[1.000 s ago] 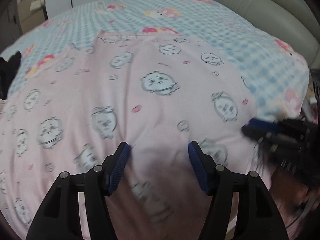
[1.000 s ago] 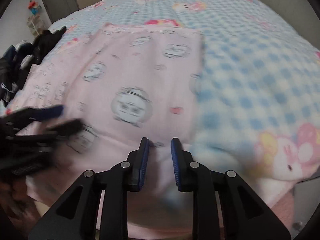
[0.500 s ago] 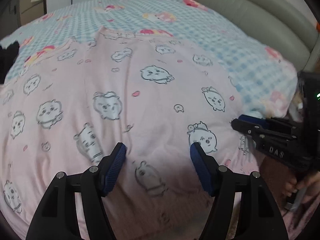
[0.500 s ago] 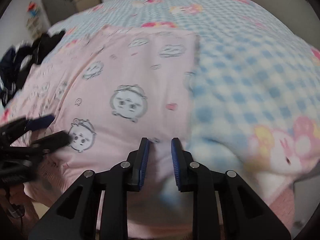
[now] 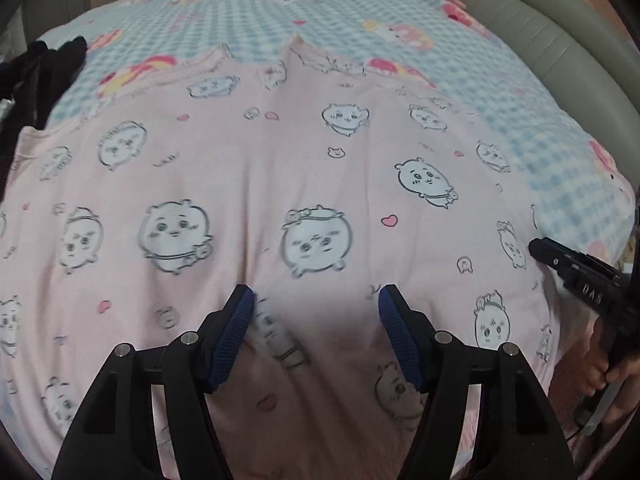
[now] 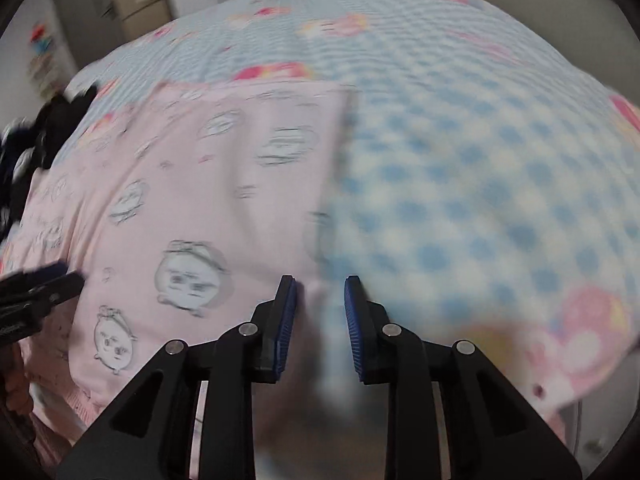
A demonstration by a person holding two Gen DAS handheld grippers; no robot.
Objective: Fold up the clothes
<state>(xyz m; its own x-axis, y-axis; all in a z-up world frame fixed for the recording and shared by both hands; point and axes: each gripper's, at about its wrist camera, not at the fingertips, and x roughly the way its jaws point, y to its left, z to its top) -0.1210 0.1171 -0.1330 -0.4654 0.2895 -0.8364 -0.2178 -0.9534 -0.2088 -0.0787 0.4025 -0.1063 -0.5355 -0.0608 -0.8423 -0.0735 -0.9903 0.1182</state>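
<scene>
A pink garment [image 5: 260,184] printed with cartoon faces lies spread flat on the bed, also in the right wrist view [image 6: 208,208]. My left gripper [image 5: 316,304] is open and hovers over the garment's near hem, holding nothing. My right gripper [image 6: 320,296] is open by a narrow gap above the garment's right edge, where pink cloth meets the blanket; nothing is clamped. The right gripper shows at the right edge of the left wrist view [image 5: 576,276]. The left gripper shows at the left edge of the right wrist view [image 6: 36,292].
A blue checked blanket [image 5: 360,20] with pink cartoon prints covers the bed, also in the right wrist view [image 6: 480,160]. Dark clothes [image 5: 44,72] lie at the far left. A grey padded headboard [image 5: 560,40] curves along the right side.
The left gripper has drawn back toward the near hem, so more of the garment shows. The right gripper's gap has widened a little and its view is blurred by motion.
</scene>
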